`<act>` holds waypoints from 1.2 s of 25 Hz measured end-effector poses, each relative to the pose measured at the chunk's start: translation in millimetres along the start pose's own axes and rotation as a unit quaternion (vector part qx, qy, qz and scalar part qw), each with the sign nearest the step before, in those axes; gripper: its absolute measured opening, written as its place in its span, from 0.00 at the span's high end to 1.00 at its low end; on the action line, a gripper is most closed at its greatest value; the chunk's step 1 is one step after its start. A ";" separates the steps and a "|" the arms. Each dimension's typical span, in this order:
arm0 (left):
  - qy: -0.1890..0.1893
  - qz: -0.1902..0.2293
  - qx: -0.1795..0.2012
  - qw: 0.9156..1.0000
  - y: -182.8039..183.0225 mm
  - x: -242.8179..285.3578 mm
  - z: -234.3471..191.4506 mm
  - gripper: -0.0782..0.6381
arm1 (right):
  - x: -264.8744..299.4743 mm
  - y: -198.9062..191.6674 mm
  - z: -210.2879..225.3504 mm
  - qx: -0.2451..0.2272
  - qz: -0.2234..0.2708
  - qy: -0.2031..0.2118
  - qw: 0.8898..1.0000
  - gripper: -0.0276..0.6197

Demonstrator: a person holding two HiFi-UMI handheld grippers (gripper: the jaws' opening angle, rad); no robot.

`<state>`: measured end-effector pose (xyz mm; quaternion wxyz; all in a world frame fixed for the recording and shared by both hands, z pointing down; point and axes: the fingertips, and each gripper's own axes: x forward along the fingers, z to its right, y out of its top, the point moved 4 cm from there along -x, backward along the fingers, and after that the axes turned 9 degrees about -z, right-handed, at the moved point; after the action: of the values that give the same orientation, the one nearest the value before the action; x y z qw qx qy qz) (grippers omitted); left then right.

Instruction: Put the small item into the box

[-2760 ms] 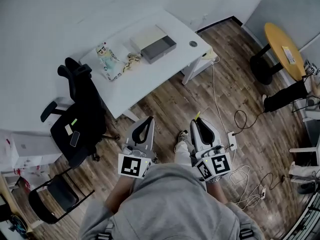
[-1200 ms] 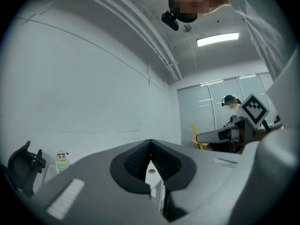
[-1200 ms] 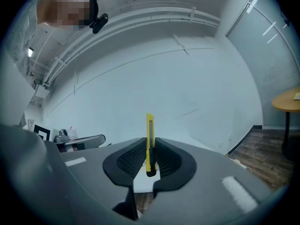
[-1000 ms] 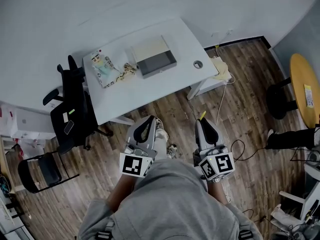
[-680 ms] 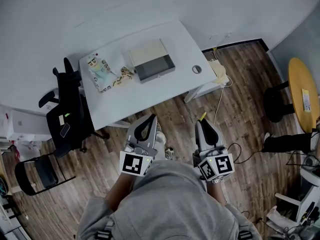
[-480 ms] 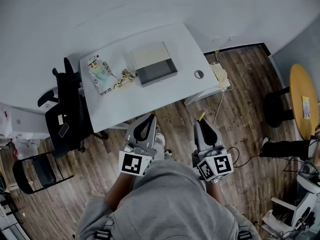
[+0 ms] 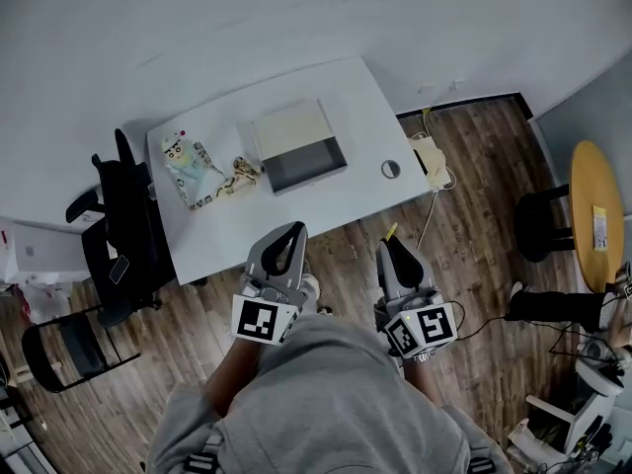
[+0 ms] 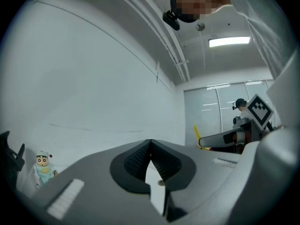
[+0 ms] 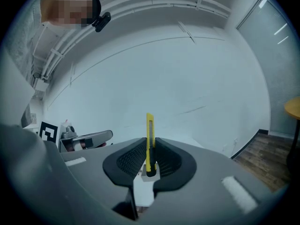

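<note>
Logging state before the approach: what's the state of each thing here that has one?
left tongs: shut, empty.
right tongs: shut on the yellow utility knife, which sticks out past the tips.
box: open, on the white table, nothing seen inside.

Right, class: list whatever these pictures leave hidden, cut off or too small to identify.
Head view: box contents, too small and dark.
Head view: patterned item beside the box, too small to identify.
Right gripper view: lower end of yellow knife, hidden inside the right gripper.
</note>
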<state>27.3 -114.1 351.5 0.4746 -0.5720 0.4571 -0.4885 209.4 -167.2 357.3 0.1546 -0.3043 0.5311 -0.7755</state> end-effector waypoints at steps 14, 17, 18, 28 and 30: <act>0.012 0.011 -0.011 1.000 8.3 44.2 -79.7 0.89 | 89.0 32.8 -1.0 -0.016 -0.012 0.007 1.000 0.84; 0.008 0.012 -0.009 1.000 8.7 52.1 -92.1 0.89 | 105.5 34.4 -5.7 -0.019 -0.017 0.012 1.000 0.84; 0.007 0.013 -0.010 1.000 9.5 53.9 -95.1 0.89 | 110.2 34.8 -6.6 -0.020 -0.020 0.013 1.000 0.84; 0.051 0.008 -0.033 0.998 -2.2 47.4 -128.6 0.89 | 149.8 36.1 -11.2 -0.043 -0.054 0.044 0.997 0.84; 0.057 -0.002 -0.032 0.998 -3.9 44.9 -129.2 0.89 | 155.7 36.7 -11.0 -0.050 -0.061 0.055 0.995 0.84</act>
<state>-96.0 -170.3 370.3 0.4278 -0.5593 0.4977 -0.5064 79.9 -261.0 368.8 0.0623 -0.3000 0.5579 -0.7713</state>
